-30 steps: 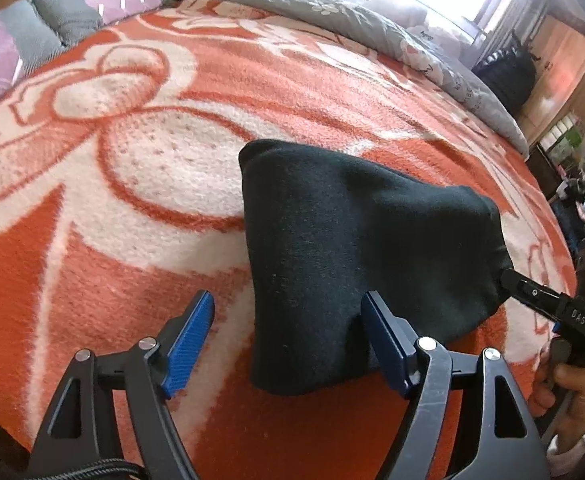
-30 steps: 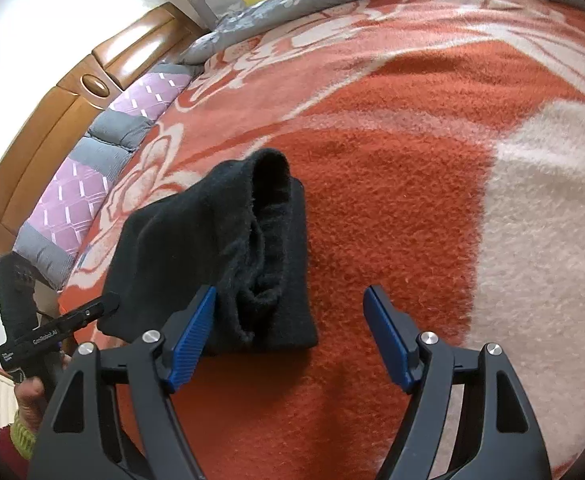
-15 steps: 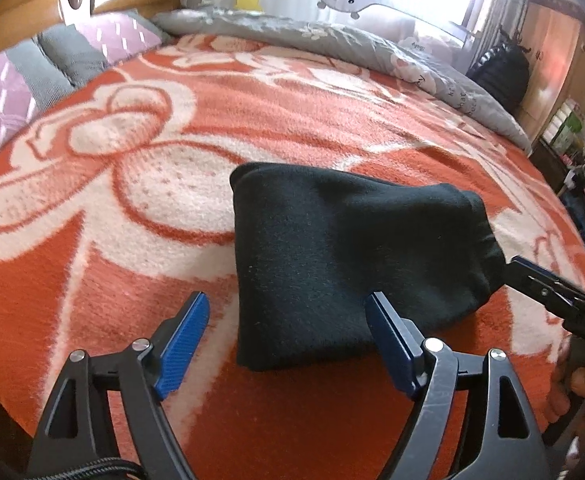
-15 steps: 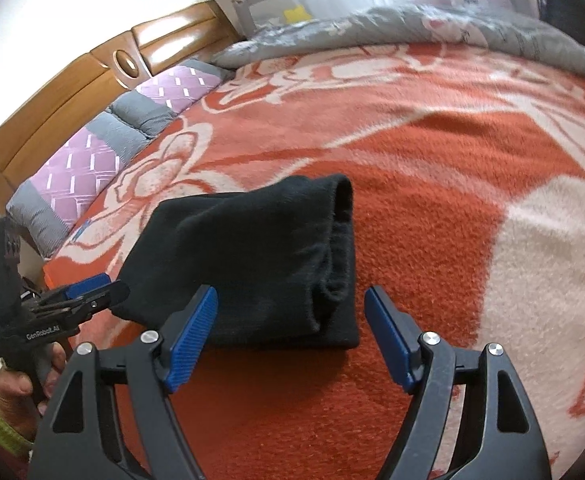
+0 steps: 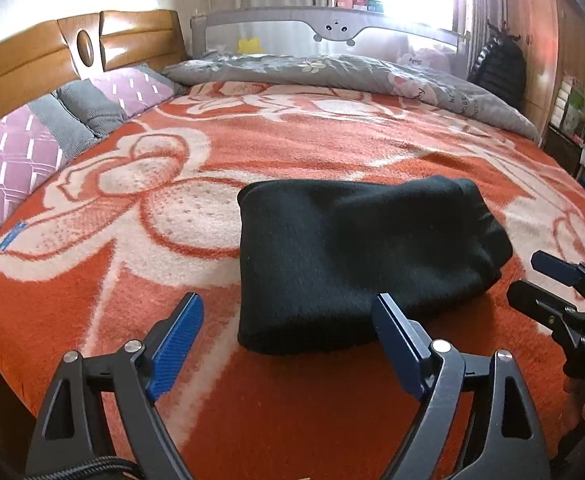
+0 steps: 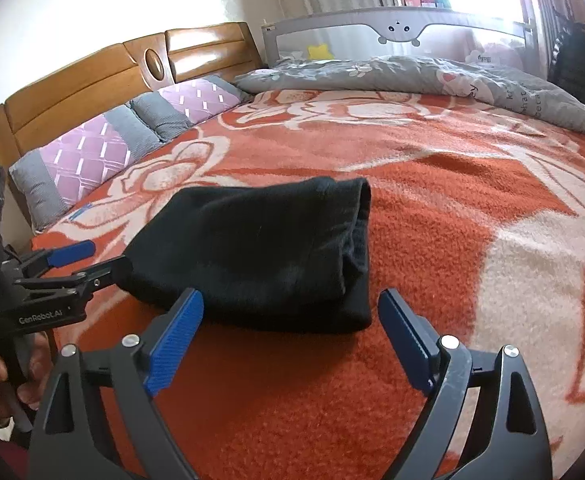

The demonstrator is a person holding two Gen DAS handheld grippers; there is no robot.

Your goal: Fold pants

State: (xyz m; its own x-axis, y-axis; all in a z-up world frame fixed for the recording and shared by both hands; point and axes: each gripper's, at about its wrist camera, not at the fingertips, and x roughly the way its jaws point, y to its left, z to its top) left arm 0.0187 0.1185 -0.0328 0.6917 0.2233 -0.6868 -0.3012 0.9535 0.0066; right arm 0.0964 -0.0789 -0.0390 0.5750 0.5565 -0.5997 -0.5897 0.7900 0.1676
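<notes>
Pants (image 5: 352,256): lay folded into a compact black bundle on the orange floral blanket (image 5: 292,148) of the bed.
Left tool (image 5: 288,340): released, blue pads spread, just short of the bundle.
Right tool (image 6: 290,330): released, clear of the cloth.

Both my wrist cameras looked low and close across the orange-and-white flowered blanket (image 5: 332,148) toward the wooden headboard (image 6: 92,76), sharing the folded black pants (image 5: 356,256) between them.
</notes>
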